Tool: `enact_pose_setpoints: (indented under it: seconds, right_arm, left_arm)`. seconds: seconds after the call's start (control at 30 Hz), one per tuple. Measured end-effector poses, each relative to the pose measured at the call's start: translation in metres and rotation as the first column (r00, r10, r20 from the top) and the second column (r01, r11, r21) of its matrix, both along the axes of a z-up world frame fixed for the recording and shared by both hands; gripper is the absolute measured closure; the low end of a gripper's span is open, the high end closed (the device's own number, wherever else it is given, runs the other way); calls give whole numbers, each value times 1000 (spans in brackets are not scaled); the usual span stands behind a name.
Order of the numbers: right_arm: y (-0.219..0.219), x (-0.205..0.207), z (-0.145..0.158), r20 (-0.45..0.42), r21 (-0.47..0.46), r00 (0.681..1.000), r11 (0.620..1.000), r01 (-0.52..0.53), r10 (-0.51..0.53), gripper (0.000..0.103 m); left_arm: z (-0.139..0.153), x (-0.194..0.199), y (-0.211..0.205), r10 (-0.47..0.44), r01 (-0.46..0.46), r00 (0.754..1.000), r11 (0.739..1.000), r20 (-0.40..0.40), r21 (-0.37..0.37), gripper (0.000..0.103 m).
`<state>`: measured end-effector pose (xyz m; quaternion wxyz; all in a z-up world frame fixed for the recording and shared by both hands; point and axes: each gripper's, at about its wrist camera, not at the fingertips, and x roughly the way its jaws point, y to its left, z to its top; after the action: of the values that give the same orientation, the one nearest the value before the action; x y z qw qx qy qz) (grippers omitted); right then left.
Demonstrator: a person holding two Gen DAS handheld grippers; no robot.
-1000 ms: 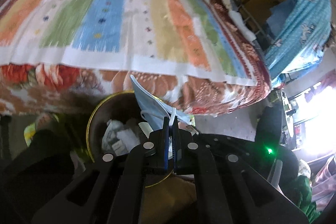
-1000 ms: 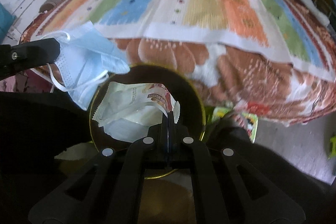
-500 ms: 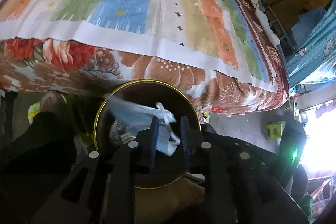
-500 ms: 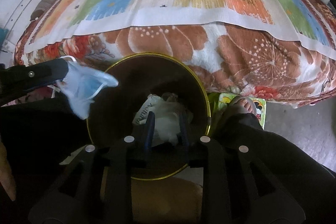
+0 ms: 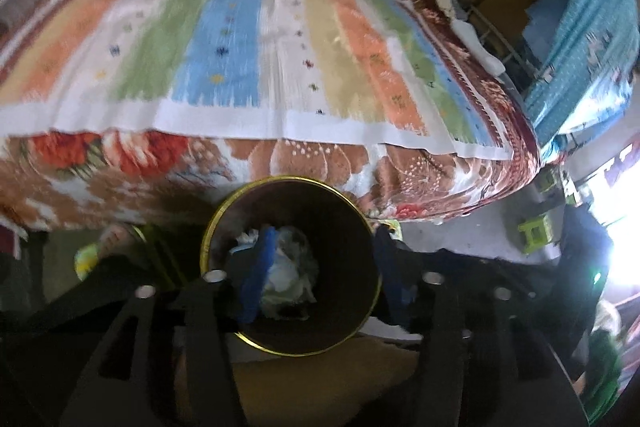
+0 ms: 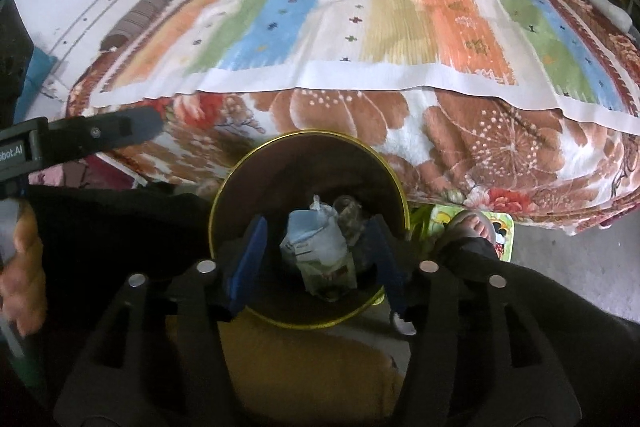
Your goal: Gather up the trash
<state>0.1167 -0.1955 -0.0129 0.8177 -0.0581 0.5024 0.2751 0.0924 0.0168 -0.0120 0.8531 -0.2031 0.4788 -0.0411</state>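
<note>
Both tongs have let go: mask (image 6: 310, 227) and wrapper (image 6: 328, 267) now lie in one bin (image 6: 240, 167).
Left gripper (image 5: 320, 271) and right gripper (image 6: 316, 259) spread wide, empty, beside one striped bed (image 6: 360, 27).

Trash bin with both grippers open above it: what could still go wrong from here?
The bin stands close beside the bed and a bare foot, so a bump might tip it. The trash is piled loosely; the open right gripper or left gripper could snag it.

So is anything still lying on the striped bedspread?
No, the striped bedspread lies bare in the right wrist view; the trash sits in the bin.
</note>
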Motion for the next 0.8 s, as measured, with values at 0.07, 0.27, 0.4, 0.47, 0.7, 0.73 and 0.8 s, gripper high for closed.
enact_pose_setpoints:
  seconds: [0.07, 0.27, 0.4, 0.47, 0.7, 0.73, 0.8]
  right_arm:
    - [-10, -13, 7, 27, 17, 1000, 1000, -9, 9, 44]
    - [-32, -54, 30, 156, 44, 988, 999, -13, 6, 9]
    - [-34, -63, 31, 161, 58, 986, 997, -44, 34, 9]
    - [-32, -63, 30, 162, 63, 986, 997, -50, 40, 9]
    - [-25, -64, 26, 160, 80, 985, 994, -73, 59, 9]
    - [-25, -64, 26, 160, 83, 985, 994, -75, 61, 9]
    - [-25, -64, 26, 159, 88, 985, 993, -75, 60, 9]
  left_arm:
    - [7, -15, -2, -20, 19, 999, 1000, 36, 25, 29]
    - [10, -52, -10, -37, 31, 996, 996, 80, 78, 6]
    - [4, -68, -12, -23, 11, 996, 989, 82, 145, 6]
    - [3, -74, -14, -22, 2, 994, 982, 107, 189, 6]
    - [3, -79, -16, -24, -1, 993, 979, 119, 203, 6]
    - [4, -79, -17, -29, 3, 992, 979, 122, 203, 6]
    - [3, -79, -20, -29, 3, 992, 978, 122, 208, 6]
